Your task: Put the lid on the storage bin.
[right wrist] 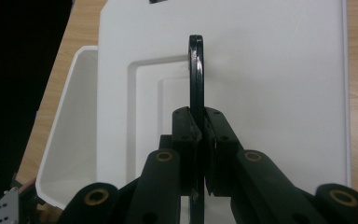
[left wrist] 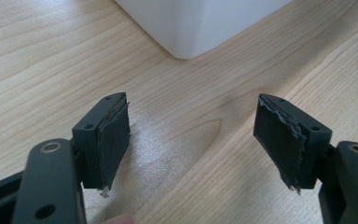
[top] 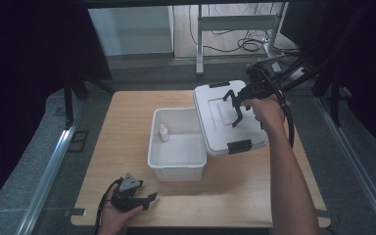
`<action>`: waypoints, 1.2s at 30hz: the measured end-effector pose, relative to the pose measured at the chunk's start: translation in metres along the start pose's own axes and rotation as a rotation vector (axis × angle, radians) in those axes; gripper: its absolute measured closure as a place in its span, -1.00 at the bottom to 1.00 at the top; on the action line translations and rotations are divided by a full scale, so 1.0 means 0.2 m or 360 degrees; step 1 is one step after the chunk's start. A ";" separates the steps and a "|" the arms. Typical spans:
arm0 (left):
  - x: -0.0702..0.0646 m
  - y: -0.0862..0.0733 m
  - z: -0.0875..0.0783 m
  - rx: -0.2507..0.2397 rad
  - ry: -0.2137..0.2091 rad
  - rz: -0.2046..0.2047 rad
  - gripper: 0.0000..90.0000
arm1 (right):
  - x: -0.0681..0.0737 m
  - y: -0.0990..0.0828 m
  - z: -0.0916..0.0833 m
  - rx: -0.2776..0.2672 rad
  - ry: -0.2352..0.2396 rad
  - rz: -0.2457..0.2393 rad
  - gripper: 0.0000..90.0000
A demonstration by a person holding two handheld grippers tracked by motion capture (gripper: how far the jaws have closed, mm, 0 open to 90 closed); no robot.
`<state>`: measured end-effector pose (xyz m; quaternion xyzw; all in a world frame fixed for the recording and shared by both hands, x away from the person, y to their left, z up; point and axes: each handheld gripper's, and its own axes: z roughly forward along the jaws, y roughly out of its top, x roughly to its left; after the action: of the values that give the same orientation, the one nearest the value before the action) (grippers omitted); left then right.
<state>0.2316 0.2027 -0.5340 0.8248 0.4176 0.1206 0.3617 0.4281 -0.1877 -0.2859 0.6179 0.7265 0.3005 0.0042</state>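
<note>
Left claw (left wrist: 191, 140) open, low — right claw (right wrist: 199, 140) clamped, raised.

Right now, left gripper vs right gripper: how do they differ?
The left gripper rests low at the table's near edge, jaws open on nothing; the right gripper is raised over the lid, shut on the lid's black handle. Both are black, two-jawed and hand-held.

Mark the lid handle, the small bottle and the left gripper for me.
lid handle (right wrist: 196, 70), right gripper view, on its upright black bar.
small bottle (top: 163, 133), high view, on its white body inside the bin.
left gripper (left wrist: 192, 142), left gripper view, midway between its open fingertips.
</note>
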 end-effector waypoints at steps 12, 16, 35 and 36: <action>0.01 0.00 -0.01 -0.0015 0.0001 -0.0012 -0.40 | 0.10 -0.01 0.08 0.0025 0.0045 0.0059 0.88; 0.01 0.00 -0.01 -0.0018 -0.0002 -0.0011 -0.40 | 0.15 -0.01 0.11 0.0041 0.0057 0.0065 0.88; 0.02 -0.01 -0.03 -0.0044 0.0032 -0.0014 -0.40 | 0.29 -0.08 0.21 0.0079 0.0100 0.0121 0.88; 0.02 -0.01 -0.03 -0.0037 0.0047 -0.0007 -0.40 | 0.30 -0.08 0.21 0.0077 0.0102 0.0127 0.88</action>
<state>0.2294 0.2088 -0.5309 0.8178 0.4233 0.1369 0.3652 0.4159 -0.1171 -0.3058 0.6363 0.7082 0.3025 -0.0458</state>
